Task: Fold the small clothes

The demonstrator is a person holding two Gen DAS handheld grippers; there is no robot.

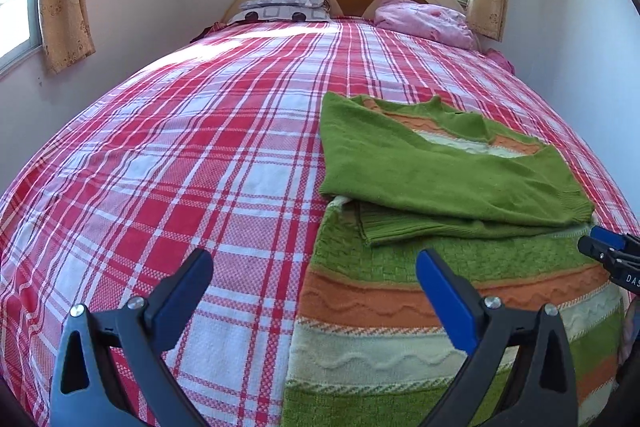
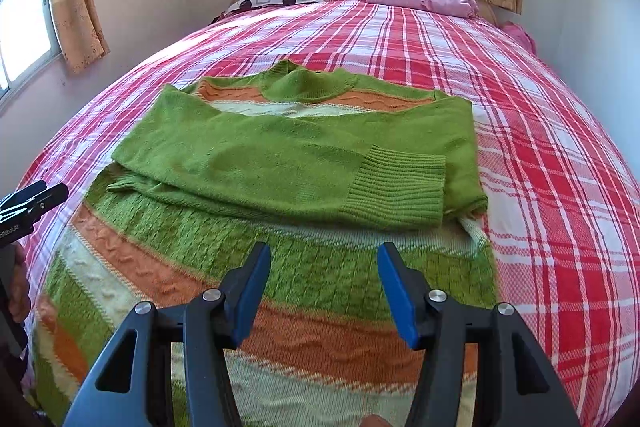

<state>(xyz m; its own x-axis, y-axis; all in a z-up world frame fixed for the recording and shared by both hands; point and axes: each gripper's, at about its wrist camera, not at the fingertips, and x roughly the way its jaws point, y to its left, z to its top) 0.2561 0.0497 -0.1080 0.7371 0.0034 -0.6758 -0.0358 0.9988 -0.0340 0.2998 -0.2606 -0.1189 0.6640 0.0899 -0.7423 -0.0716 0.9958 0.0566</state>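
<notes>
step: sleeves lie folded across sweater (image 2: 288, 163), spread on bed (image 1: 160, 167) | left gripper (image 1: 314, 277), right gripper (image 2: 322, 267) both spread, empty | next: likely pinch near hem corners, fold far

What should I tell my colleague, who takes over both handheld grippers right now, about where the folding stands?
Left gripper: open, empty, above the red-and-white plaid bedspread at the left edge of the green knitted sweater with orange and cream stripes.
Right gripper: open, empty, over the sweater's striped lower body.
Sweater lies flat on the bed, collar toward the headboard.
Done: both plain green sleeves are folded across the chest; one ribbed cuff lies on top.
Left: fold the lower body up toward the collar, then tidy it. Probably grasp the hem corners nearest you.
</notes>
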